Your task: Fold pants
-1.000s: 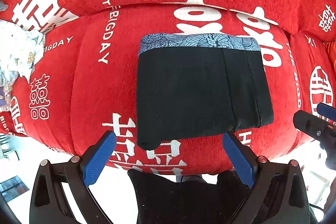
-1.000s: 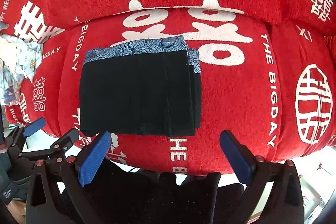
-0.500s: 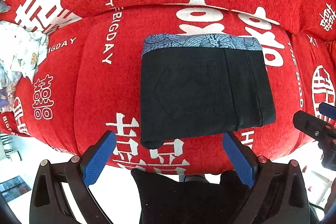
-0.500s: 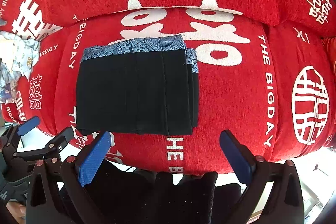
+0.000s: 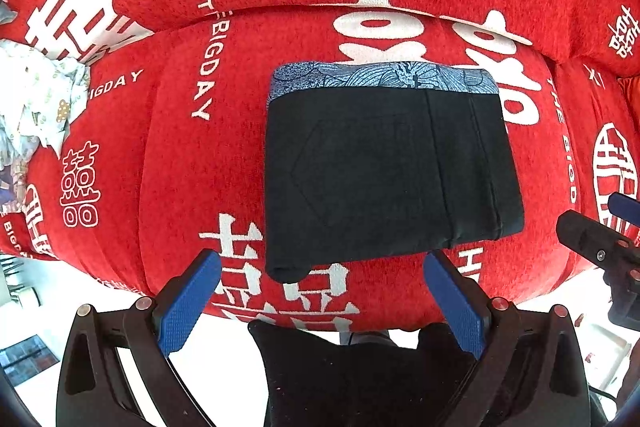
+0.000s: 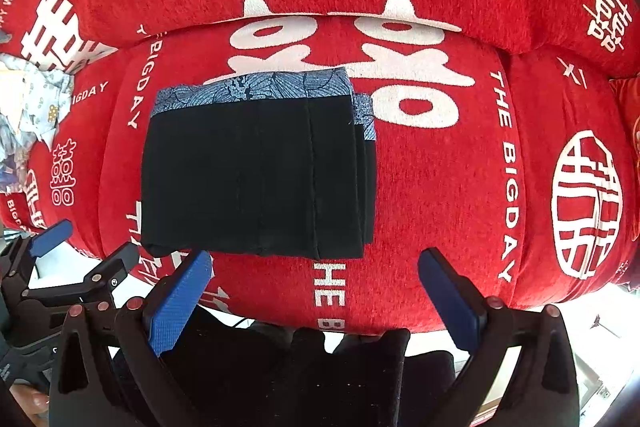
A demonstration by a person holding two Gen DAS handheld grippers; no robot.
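Black pants (image 5: 388,179) are seen from the left wrist folded into a compact block on the red sofa cushion (image 5: 168,155), just beyond the left gripper (image 5: 320,291), spread wide and empty. From the right wrist, the pants (image 6: 256,175) lie far-left of the right gripper (image 6: 316,287), likewise wide and empty. Folding is judged finished; only withdrawal or a final smoothing is called for.

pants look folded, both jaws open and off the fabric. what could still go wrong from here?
1. The folded pants have a near left corner bulging toward the cushion's front edge; a nudge from the left gripper could drag it over.
2. The right-side layers sit staggered, so brushing them with the right gripper may unfold the stack.
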